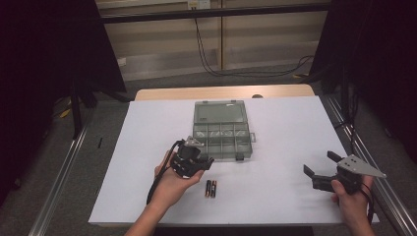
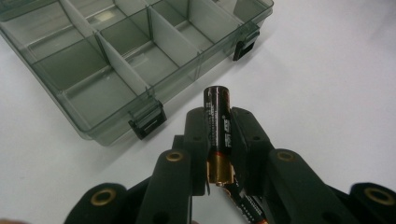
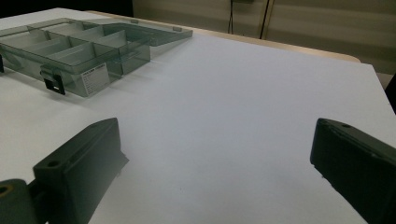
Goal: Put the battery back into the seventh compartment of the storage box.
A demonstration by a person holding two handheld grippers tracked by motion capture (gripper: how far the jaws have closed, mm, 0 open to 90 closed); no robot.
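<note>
White worktop under dim light: a battery stands gripped between the left tongs, its long axis pointing toward the open compartment box just ahead. Right tongs gape wide, well apart.

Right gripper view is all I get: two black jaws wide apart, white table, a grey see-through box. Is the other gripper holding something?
Observer: Yes. The left gripper is shut on a black and copper cylindrical battery, which stands up between its pads.
Operator: Are there more batteries?
Observer: Two more black and copper batteries lie side by side on the white table, just right of the left hand.
Operator: Is anything in the box yet?
Observer: In the left gripper view, the compartments of the grey transparent plastic box nearest the gripper look empty. The open lid lies flat behind it.
</note>
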